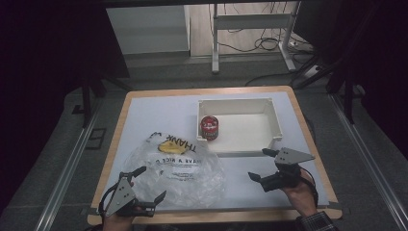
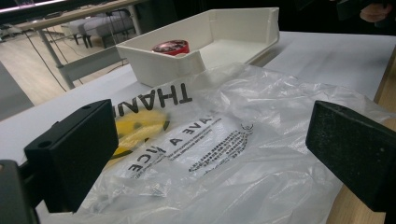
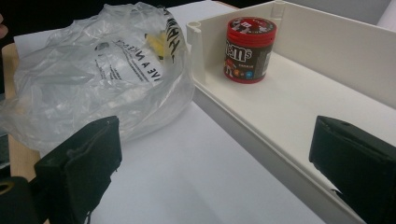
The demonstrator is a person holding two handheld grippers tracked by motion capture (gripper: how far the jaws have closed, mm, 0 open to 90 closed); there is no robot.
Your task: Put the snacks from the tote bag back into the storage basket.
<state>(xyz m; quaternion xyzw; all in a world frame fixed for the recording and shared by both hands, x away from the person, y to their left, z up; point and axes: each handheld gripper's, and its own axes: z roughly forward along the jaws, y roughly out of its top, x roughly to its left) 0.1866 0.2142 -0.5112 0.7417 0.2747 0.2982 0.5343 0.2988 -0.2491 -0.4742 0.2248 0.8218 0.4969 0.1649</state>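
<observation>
A: Status? Take the white bin (image 1: 239,126) as the reference point.

B: Early, by my read. Nothing is gripped. The work looks like getting the candy tub (image 1: 209,127) into the plastic bag (image 1: 180,166), or the bag handled around it. Neither has started.

A: Largest first.

B: Counter (image 1: 154,108): white top, wood edge, carries everything. The bin sits on its far right part, open top, upright.

A: Bag?

B: Just beside the bin's near-left corner. Its edge bulges against the bin wall in the right claw view (image 3: 100,65); touching or a hair apart, can't tell. It lies slumped and crumpled, clear film with black print and a yellow smiley. Can't see anything solid inside it, and can't find the mouth.

A: Bin contents?

B: One item, the tub. Red lid, dark label, standing upright in the bin's left corner, close to the left wall. Rest of the bin floor is bare.

A: Claws?

B: Left claw (image 1: 146,185) is at the bag's near-left edge, well away from the bin, jaws spread wide with bag film in front of them, pads not pressing. Right claw (image 1: 262,166) is just outside the bin's near wall, jaws wide, empty, pointed toward the tub and bag.

A: Remaining?

B: Everything, I'd say: open the bag, lift the tub over the bin wall, load it.
</observation>
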